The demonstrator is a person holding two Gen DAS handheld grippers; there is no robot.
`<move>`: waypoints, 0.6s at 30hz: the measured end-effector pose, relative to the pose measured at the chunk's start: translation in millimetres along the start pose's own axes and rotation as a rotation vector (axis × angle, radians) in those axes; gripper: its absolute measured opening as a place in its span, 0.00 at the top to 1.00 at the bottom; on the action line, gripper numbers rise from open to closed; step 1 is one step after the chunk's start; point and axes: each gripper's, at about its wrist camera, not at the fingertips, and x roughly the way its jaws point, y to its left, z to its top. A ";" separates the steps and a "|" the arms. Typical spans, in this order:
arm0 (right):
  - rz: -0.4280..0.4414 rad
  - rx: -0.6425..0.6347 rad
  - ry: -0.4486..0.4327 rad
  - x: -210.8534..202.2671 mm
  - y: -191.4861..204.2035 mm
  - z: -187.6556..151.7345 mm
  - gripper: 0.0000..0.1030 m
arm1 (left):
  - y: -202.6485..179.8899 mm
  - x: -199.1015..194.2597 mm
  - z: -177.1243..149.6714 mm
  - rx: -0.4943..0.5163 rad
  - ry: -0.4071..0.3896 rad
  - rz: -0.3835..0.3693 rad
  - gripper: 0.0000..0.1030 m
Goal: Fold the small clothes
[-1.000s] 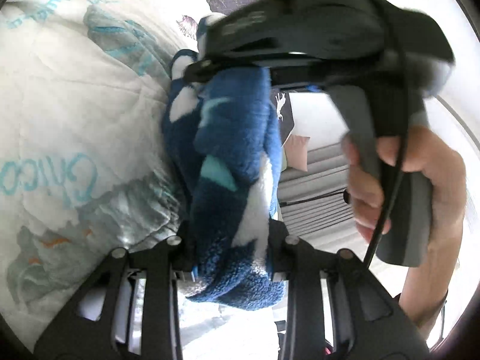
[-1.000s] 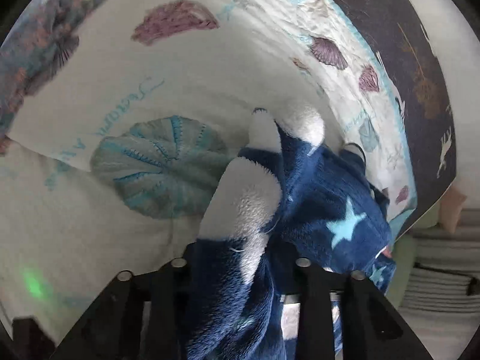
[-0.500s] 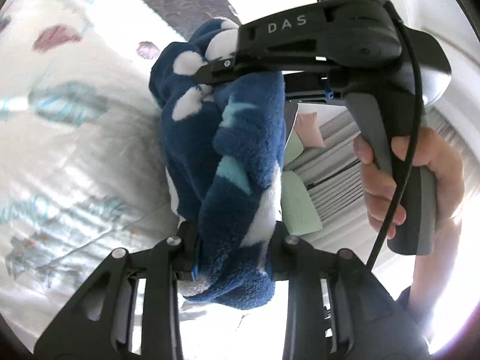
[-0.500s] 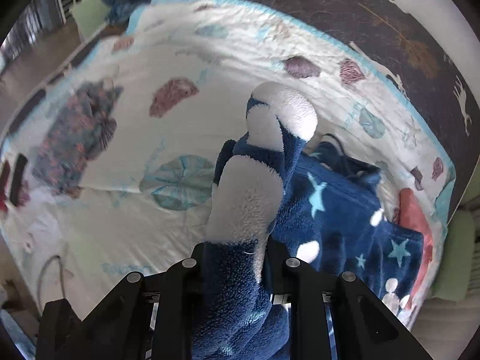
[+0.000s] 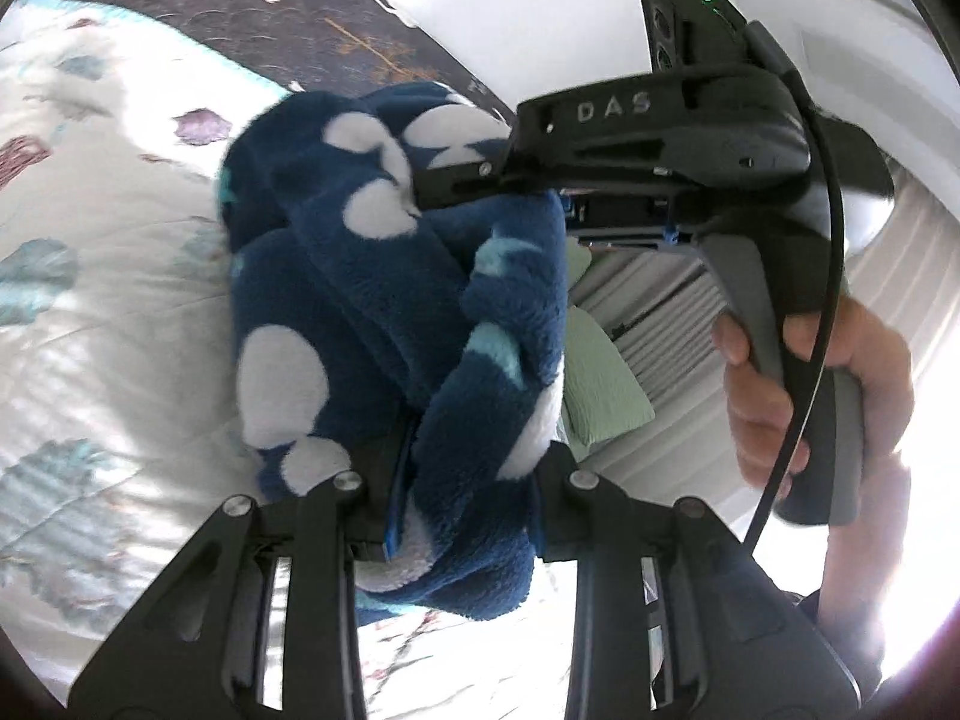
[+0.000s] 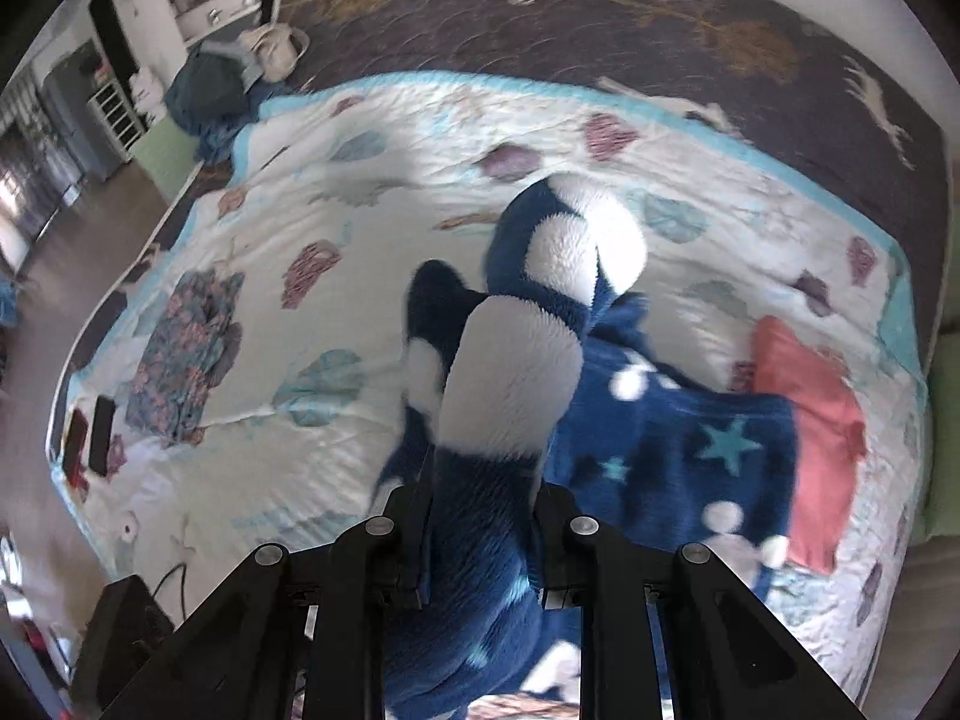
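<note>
A dark blue fleece garment (image 5: 360, 276) with white spots and pale blue stars hangs bunched between both grippers. My left gripper (image 5: 468, 480) is shut on one fold of it. In the left wrist view the right gripper (image 5: 462, 180) comes in from the upper right and clamps another fold, with a hand (image 5: 822, 396) on its grey handle. In the right wrist view my right gripper (image 6: 480, 540) is shut on the fleece (image 6: 510, 384), high above the bed. The garment's lower part (image 6: 690, 444) trails down onto the quilt.
A white quilt (image 6: 372, 240) with shell prints covers the bed, and a dark brown deer-print blanket (image 6: 600, 24) lies behind it. A coral garment (image 6: 810, 414) lies right of the fleece. A floral garment (image 6: 180, 354) and dark flat items (image 6: 99, 432) lie at the left.
Both grippers have risen with the fleece still clamped. The quilt has dropped away below, and the right wrist view now takes in the whole bed. The garment has lifted partly off the quilt.
</note>
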 end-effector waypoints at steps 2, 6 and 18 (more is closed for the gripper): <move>0.003 0.026 -0.016 -5.5 -18.9 -6.1 0.80 | -8.0 6.4 2.7 0.019 0.018 -0.001 0.69; 0.050 0.108 -0.050 -15.6 -64.7 -18.8 0.81 | -17.8 33.6 10.0 0.064 0.046 0.003 0.69; 0.126 0.318 -0.069 -2.9 -188.6 -80.9 0.81 | -42.6 147.1 -6.9 0.152 0.224 0.025 0.69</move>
